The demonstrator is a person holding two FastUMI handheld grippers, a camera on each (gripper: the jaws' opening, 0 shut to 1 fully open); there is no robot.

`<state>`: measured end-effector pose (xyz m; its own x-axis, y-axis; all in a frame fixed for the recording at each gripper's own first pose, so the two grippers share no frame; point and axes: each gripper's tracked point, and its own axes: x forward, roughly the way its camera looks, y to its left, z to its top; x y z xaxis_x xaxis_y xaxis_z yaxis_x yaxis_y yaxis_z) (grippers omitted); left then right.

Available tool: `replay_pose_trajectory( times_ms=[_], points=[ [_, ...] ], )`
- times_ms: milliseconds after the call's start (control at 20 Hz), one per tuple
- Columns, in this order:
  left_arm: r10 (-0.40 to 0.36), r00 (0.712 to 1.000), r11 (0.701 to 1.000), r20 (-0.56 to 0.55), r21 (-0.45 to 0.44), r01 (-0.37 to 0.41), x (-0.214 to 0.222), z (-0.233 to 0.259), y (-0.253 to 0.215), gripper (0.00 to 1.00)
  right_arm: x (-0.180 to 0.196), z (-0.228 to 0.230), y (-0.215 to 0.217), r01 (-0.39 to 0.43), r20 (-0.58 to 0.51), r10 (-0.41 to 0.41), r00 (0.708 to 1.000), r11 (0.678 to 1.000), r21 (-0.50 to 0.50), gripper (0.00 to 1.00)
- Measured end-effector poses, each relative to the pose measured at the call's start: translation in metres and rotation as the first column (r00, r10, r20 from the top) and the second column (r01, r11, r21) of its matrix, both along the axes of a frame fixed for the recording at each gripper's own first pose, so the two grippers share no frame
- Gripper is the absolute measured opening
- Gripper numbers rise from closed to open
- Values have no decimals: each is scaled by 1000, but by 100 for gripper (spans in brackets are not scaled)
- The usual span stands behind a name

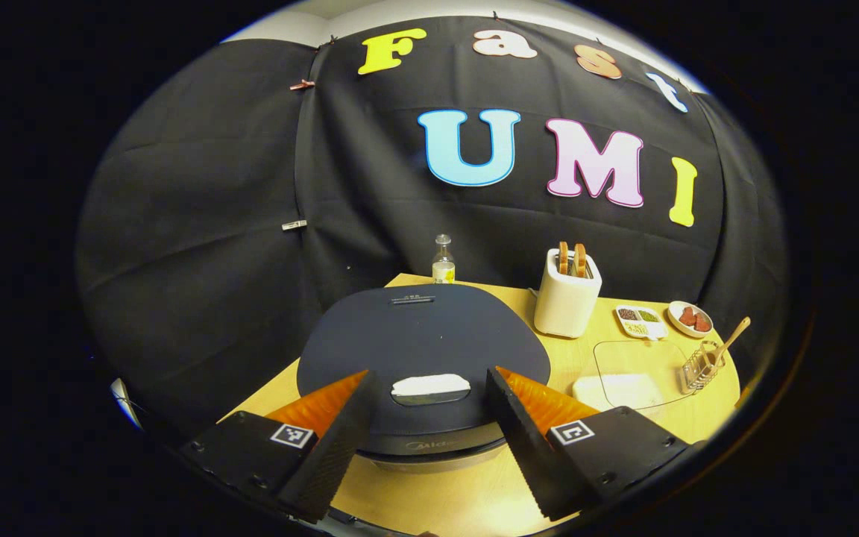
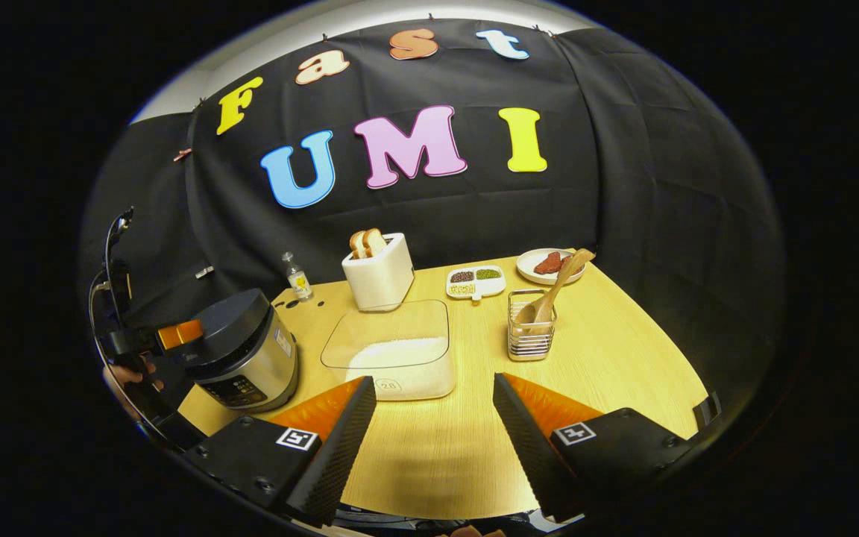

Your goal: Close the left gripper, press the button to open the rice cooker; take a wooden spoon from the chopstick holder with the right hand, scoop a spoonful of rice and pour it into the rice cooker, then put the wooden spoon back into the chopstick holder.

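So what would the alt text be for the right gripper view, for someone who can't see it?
An open gripper hovers over a wooden table facing a lidded container of rice, with a wooden spoon standing in a wire chopstick holder to its right. At far left, the other gripper sits atop a closed rice cooker.

Bright overhead light, soft shadows, sharp centre, strong fisheye bending at edges

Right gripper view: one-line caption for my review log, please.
Open right hand-held gripper over the table, facing the rice container and the wooden spoon in its chopstick holder; rice cooker closed.
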<state>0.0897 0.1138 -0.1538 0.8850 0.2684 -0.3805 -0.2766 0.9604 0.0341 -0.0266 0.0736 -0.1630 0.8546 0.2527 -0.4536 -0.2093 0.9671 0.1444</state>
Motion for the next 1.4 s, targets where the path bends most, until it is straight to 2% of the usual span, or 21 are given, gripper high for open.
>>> replay_pose_trajectory(
  times_ms=[400,500,700,800,900,1000,1150,1400],
  points=[
    [4,1000,1000,29,14,-4,1,-9,0,100,-1,-14,-3,20,-41,-21,999,1000,-17,99],
    [-12,1000,1000,15,1,12,0,-17,-1,100,1,-14,-1,27,-46,-27,999,1000,-11,98],
    [-52,997,998,55,20,51,2,-13,-1,100,4,-12,8,20,-36,-20,999,1000,-8,99],
    [-82,995,996,57,29,80,-1,-10,-3,99,9,-3,7,29,-5,-29,1000,1000,-10,99],
    [-130,986,990,101,76,123,-5,10,-8,95,16,18,8,42,48,-42,998,999,12,99],
    [-205,965,975,161,114,188,-12,36,-23,95,21,43,6,52,119,-54,991,998,22,98],
    [-306,924,951,230,121,284,-23,70,-46,95,21,63,-1,35,189,-24,982,998,-54,98],
    [-313,900,948,302,37,317,-46,112,-69,95,-2,120,-12,22,336,23,942,991,-129,98]
  ],
)
